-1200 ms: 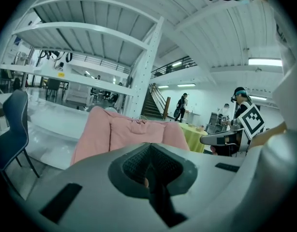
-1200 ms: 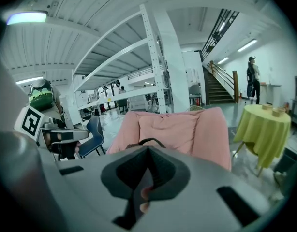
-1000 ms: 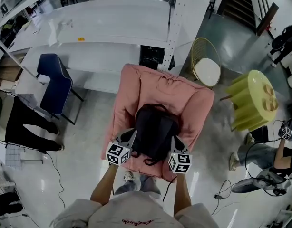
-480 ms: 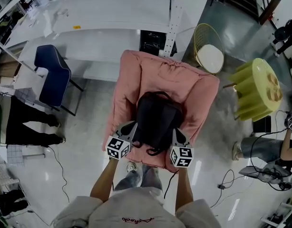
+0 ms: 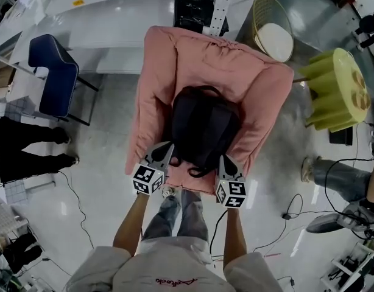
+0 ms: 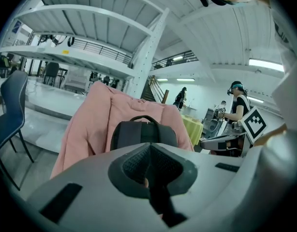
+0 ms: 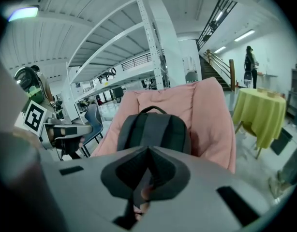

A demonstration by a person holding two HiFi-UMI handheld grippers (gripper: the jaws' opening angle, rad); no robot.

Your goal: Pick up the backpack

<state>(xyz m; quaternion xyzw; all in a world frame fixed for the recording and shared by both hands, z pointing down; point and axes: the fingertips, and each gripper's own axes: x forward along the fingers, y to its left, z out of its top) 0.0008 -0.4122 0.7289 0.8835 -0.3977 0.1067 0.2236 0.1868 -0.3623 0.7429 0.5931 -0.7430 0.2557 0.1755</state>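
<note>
Both jaws closed, empty: left gripper (image 5: 167, 146) and right gripper (image 5: 224, 159) flank the black fabric backpack (image 5: 205, 126). They perhaps overhang the pink padded armchair's (image 5: 193, 59) front edge.

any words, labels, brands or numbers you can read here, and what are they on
Nothing reads clearly.
Red script on the white shirt: too blurred to read.
Yellow tag on the white table: too small to read.
Marker cubes: square patterns only, no words.
</note>
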